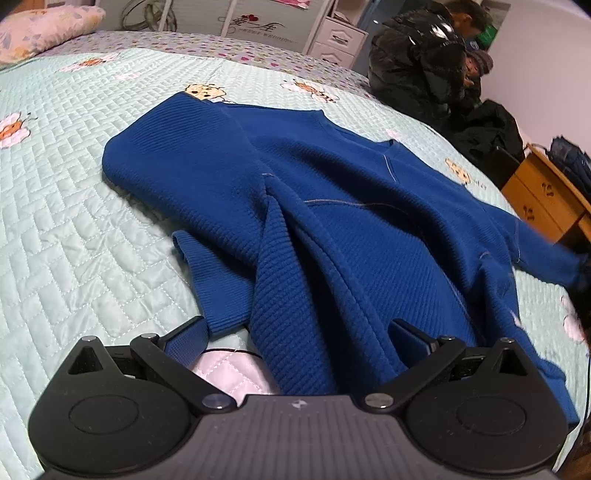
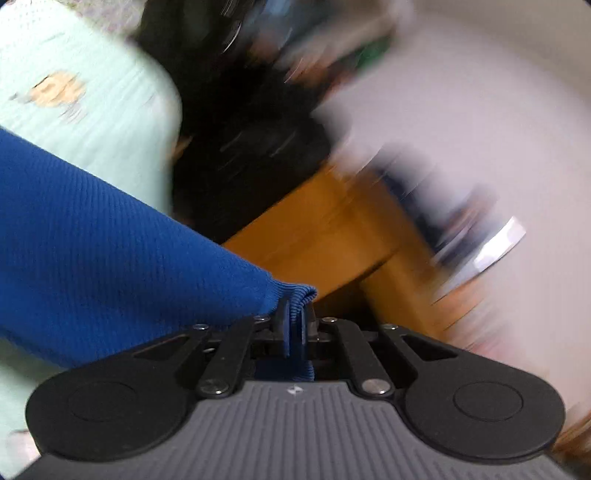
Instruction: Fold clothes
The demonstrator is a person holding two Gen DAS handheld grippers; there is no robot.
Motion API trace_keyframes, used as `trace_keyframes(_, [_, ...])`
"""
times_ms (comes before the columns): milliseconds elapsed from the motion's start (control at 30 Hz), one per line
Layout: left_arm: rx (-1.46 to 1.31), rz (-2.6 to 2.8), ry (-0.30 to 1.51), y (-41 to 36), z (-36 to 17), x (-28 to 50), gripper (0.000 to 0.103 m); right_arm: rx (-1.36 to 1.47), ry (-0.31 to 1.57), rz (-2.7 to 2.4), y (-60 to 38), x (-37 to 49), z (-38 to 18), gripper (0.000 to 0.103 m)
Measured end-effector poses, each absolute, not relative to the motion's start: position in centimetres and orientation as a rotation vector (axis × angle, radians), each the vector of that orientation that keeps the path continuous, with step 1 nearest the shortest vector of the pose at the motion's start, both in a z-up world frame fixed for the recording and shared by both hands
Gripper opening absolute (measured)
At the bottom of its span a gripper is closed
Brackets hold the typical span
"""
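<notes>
A blue ribbed sweater (image 1: 332, 192) lies rumpled on the quilted bed (image 1: 74, 184). One sleeve is folded across its far left part, and a ridge of fabric runs toward the camera. My left gripper (image 1: 299, 332) is open, its jaws wide apart on either side of that ridge near the hem. My right gripper (image 2: 293, 314) is shut on the ribbed cuff of the other blue sleeve (image 2: 110, 240), which is stretched out to the left. The right wrist view is heavily motion blurred.
A wooden desk with drawers (image 1: 543, 199) stands off the bed's right edge, also in the right wrist view (image 2: 325, 236). Dark jackets (image 1: 417, 59) are piled at the bed's far right corner. A floral pillow (image 1: 40, 29) lies far left. White drawers (image 1: 340, 40) stand behind.
</notes>
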State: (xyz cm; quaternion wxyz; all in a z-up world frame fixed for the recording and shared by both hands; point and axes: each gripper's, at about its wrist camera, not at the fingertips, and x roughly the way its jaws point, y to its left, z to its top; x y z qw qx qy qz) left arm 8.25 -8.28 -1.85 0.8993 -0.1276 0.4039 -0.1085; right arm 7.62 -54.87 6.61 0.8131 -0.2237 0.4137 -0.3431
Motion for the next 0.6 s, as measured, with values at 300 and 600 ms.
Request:
trace_keyframes(300, [-0.276,-0.223,0.842,-8.0,-1.8,8.4,0.102,0.306,0.602,-0.913,-62.0,-1.0,6.1,0.041])
trace_keyframes(600, [-0.258,-0.198,0.847,-8.5,-1.7,8.4,0.102,0.638,0.350,-0.039,-54.1,6.3,10.6,0.067])
